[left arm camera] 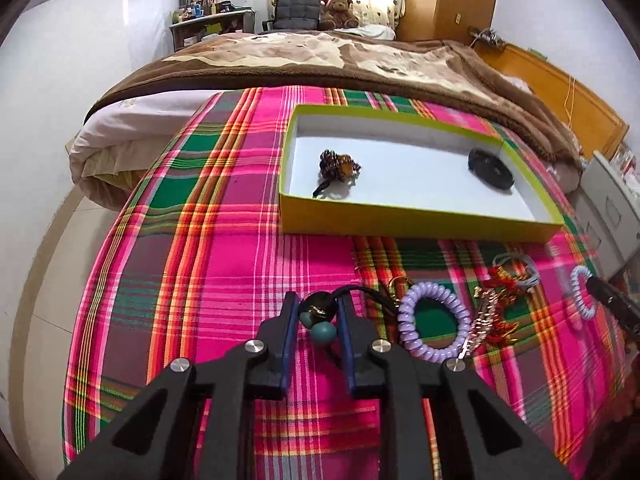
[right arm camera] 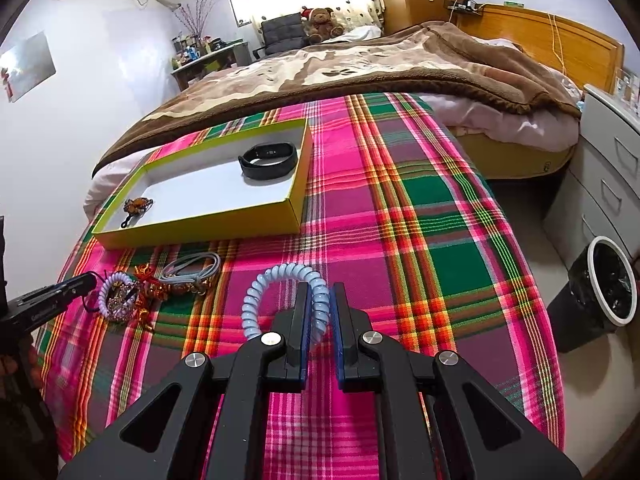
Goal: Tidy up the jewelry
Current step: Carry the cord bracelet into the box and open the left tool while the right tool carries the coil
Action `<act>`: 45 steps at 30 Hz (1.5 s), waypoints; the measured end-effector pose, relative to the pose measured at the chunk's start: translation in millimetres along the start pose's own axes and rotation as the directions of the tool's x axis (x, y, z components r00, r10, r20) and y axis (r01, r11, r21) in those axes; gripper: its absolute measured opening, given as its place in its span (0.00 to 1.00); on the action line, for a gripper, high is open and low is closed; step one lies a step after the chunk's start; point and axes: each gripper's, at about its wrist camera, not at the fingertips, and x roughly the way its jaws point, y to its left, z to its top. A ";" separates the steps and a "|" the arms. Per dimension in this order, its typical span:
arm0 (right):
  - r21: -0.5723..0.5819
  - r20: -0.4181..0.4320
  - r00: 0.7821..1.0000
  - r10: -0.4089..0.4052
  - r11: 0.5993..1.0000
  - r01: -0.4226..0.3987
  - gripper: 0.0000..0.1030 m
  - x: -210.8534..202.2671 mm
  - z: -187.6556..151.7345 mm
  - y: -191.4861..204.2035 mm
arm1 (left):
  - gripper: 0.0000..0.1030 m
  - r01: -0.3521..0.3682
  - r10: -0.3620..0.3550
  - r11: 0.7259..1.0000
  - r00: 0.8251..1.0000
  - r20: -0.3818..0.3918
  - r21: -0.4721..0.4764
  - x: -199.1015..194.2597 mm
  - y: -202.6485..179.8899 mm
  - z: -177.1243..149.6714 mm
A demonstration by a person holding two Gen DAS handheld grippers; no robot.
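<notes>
My left gripper (left arm camera: pixel 318 312) is shut on a black-cord hair tie with dark and teal beads (left arm camera: pixel 318 320), just above the plaid cloth. My right gripper (right arm camera: pixel 320 300) is shut on a pale blue spiral hair tie (right arm camera: pixel 280 280); it also shows in the left wrist view (left arm camera: pixel 580 292). A yellow-green open box (left arm camera: pixel 400 222) holds a brown beaded hair clip (left arm camera: pixel 338 166) and a black wristband (left arm camera: pixel 490 168). A purple spiral tie (left arm camera: pixel 434 320), a gold clip (left arm camera: pixel 486 312), red-gold ornaments (left arm camera: pixel 508 280) and grey cords (left arm camera: pixel 520 264) lie in front of the box.
The plaid cloth (right arm camera: pixel 420 220) covers the foot of a bed with a brown blanket (right arm camera: pixel 360 68). A black bin (right arm camera: pixel 600 288) and white drawers (right arm camera: pixel 604 160) stand to the right.
</notes>
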 end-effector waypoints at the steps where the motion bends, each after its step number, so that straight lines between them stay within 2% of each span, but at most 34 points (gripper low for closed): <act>1: 0.000 0.003 1.000 0.000 1.000 0.000 0.09 -0.7 0.1 0.6 | 0.19 0.003 -0.003 1.000 1.000 0.007 -0.009 -2.7 1.2 -0.3; 14: -0.015 0.044 0.999 0.017 1.000 -0.017 0.09 -16.2 6.7 10.4 | 0.19 0.019 -0.016 0.999 0.997 0.081 -0.036 -34.8 8.9 10.4; 25: -0.068 0.071 0.996 0.063 0.996 -0.058 0.09 -15.6 40.9 36.4 | 0.19 0.050 -0.048 0.999 0.992 0.119 -0.015 -36.8 0.3 49.6; 32: -0.111 0.028 0.997 0.075 0.991 -0.071 0.09 17.3 67.0 56.5 | 0.19 0.088 -0.090 0.996 0.988 0.123 0.019 -19.6 -12.7 86.7; 45: -0.158 -0.054 0.996 0.070 0.984 -0.078 0.09 78.8 95.1 79.5 | 0.19 0.131 -0.132 0.991 0.990 0.045 0.030 45.1 -21.8 133.3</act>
